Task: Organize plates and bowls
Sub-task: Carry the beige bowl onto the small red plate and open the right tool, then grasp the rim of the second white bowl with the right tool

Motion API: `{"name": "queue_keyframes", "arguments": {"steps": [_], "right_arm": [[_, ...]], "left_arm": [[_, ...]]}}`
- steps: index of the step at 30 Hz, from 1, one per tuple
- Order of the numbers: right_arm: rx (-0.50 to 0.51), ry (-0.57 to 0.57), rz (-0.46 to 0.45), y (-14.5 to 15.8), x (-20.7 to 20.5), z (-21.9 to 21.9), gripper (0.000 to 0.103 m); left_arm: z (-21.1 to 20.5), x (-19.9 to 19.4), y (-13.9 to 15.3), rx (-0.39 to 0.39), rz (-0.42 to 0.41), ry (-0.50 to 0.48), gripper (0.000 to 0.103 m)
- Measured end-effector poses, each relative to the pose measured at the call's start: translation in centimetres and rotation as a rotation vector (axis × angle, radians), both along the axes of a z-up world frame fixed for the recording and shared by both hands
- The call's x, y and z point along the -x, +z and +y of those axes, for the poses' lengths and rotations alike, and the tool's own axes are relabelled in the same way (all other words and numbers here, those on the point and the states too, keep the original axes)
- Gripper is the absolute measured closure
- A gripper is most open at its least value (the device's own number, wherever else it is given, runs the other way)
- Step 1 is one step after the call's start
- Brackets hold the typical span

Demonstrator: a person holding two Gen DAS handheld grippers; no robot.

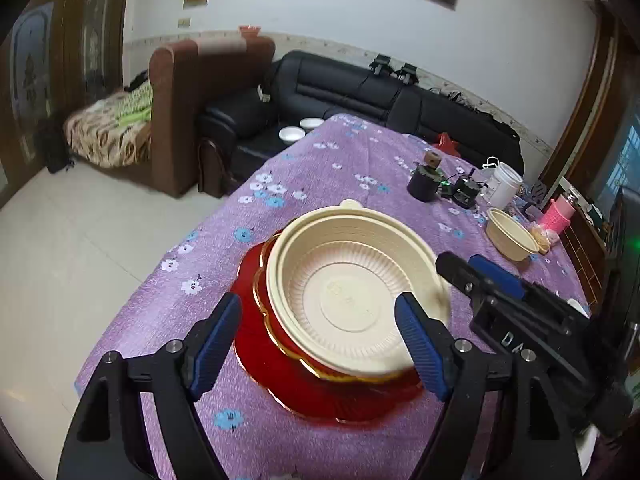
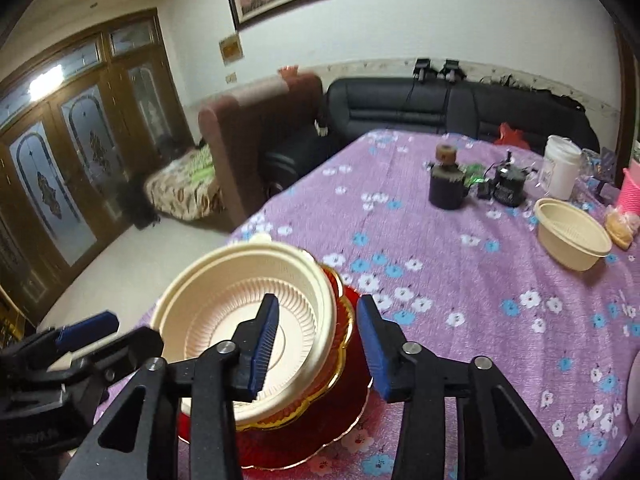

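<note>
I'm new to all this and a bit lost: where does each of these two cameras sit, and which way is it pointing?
Left wrist: on the left gripper, looking down over the cream bowl toward the black sofa; its own open blue fingers show, the right gripper beside.
Right wrist: on the right gripper, jaws open astride that bowl's rim; the left gripper shows at left.
Shared: bowl, red plate, purple tablecloth, sofa.

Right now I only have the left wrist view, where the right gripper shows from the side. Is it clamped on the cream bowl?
Observer: No. The right gripper straddles the cream bowl's rim, one pad inside and one outside, and neither presses on it.
Operator: And my left gripper, seen from that side?
Observer: The left gripper sits to the left of the bowl, and its blue pad stands apart from the rim.
</note>
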State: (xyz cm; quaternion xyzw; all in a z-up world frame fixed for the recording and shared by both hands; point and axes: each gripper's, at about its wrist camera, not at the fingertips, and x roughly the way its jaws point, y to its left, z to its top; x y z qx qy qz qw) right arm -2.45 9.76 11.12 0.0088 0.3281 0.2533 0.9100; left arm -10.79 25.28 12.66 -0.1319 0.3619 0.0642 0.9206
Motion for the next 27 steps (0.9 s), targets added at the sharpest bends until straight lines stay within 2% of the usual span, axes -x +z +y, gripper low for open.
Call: {"name": "queue_keyframes", "arguments": {"steps": [1, 5, 13, 27], "right_arm": [[-0.012, -0.004, -0.006, 0.2, 0.3, -0.5, 0.050], [-0.046, -0.023, 0.000, 0.3, 1.5, -3.0, 0.049], [-0.060, -0.107, 0.070, -1.5, 2.8, -9.5, 0.048], [-0.110, -0.237, 0.066, -2.1, 3.9, -19.5, 0.046]], "left_arm": [[-0.5, 0.4, 0.2, -0.017, -0.009, 0.005, 0.020], [-2.7, 1.5, 0.4, -0.094, -0.027, 0.002, 0.015], [-8.4, 1.5, -0.4, -0.110, -0.007, -0.138, 0.015], [-15.5, 0.6, -1.1, -0.223, 0.034, -0.234, 0.015]]}}
